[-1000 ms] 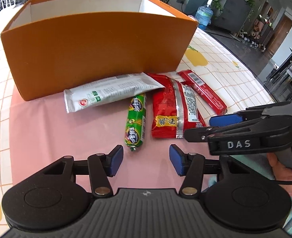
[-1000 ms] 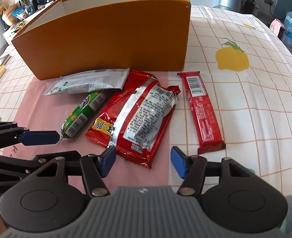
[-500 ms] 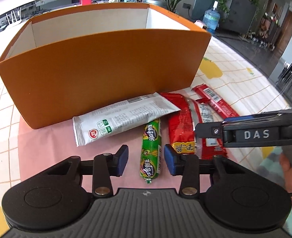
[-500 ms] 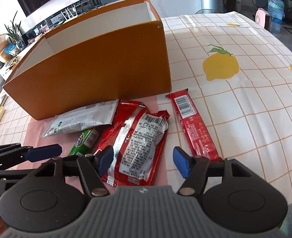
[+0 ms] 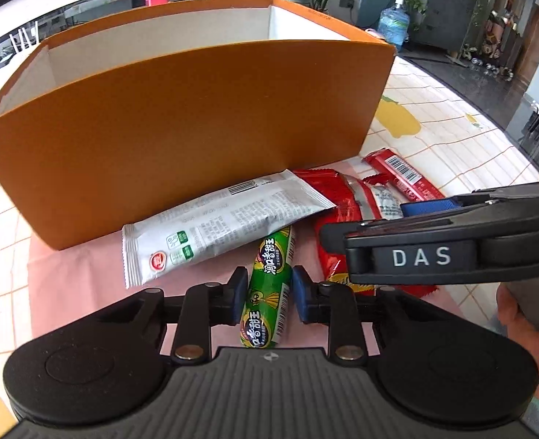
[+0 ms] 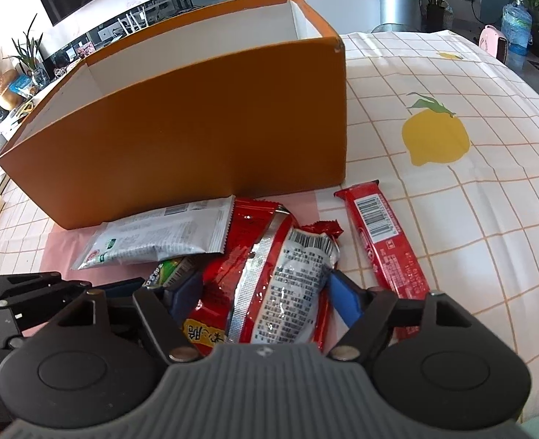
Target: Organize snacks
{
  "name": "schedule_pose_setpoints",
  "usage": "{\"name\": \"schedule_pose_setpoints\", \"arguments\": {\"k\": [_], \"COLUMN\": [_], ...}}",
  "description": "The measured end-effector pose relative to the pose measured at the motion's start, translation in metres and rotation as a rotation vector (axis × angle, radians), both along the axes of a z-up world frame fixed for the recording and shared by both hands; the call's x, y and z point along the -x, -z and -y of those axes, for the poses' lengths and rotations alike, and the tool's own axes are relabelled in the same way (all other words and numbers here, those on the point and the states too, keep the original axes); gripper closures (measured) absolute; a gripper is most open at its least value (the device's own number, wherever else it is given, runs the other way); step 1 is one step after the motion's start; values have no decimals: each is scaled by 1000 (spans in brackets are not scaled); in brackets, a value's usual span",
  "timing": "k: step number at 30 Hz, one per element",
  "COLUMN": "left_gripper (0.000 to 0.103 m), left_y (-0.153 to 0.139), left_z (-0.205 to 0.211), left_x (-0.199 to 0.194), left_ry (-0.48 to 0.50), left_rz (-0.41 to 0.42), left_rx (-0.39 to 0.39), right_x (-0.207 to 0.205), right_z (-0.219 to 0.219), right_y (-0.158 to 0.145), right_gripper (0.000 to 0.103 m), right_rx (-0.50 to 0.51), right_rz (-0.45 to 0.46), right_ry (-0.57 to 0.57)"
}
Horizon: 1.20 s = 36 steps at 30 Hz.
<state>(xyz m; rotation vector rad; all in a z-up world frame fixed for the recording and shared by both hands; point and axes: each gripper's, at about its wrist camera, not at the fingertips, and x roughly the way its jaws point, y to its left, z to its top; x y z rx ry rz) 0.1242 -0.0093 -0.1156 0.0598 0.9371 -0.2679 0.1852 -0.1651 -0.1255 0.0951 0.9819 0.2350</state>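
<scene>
An open orange box stands behind the snacks. In front of it lie a white pouch, a green sausage, a red bag and a red bar. My left gripper is closing, and its blue pads touch both sides of the sausage's near end. In the right wrist view, my right gripper straddles the red bag. Its jaws are opening and stand just outside the bag's edges. The red bar lies to its right. The pouch covers the sausage's far end.
The snacks rest on a pink mat over a checked tablecloth with lemon prints. A hand holds the right gripper close beside the left one. Inside, the box shows only white walls.
The left gripper moved forward over the green sausage and its jaws closed in on it. The right gripper moved forward over the red bag and its jaws spread wider.
</scene>
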Motion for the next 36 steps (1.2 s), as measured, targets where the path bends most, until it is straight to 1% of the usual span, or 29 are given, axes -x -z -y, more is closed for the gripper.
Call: {"name": "schedule_pose_setpoints", "arguments": {"k": [2,5,8,10,11,16,18,21,24,25,27,30,36], "left_gripper": [71,71,70,63,62,62,63,70,75,76,76,76,78], "left_y": [-1,-2,-1,0,1,2,2,2,2,2,1,1,-2], "left_z": [-4,-11,-14,-13,-11,-2,-1,-2,-2,-2,-2,-6,-14], "left_x": [4,8,7,6,6,4,5,6,8,8,9,10,15], "left_ry": [-24,-46,-49,-37,-28,-9,-9,-16,-22,-23,-33,-53,-93], "left_rz": [-6,-18,-17,-3,2,21,22,14,8,8,6,-7,-41], "left_rx": [-12,-5,8,3,-2,-48,-58,-58,-57,-59,-58,-30,43], "right_x": [0,-1,-2,-2,-2,-1,0,0,1,1,2,5,9], "right_z": [-6,-14,-15,-15,-15,-14,-14,-16,-18,-18,-19,-20,-13], "right_y": [2,5,7,7,8,8,8,9,10,10,9,8,5], "right_gripper": [25,21,20,20,20,20,20,17,16,17,22,29,30], "right_rx": [32,75,82,86,88,86,89,89,97,101,119,123,93], "right_rz": [7,11,7,9,10,10,10,7,8,8,15,21,4], "right_ry": [-10,-14,-11,-12,-14,-15,-20,-30,-36,-37,-36,-41,-28]}}
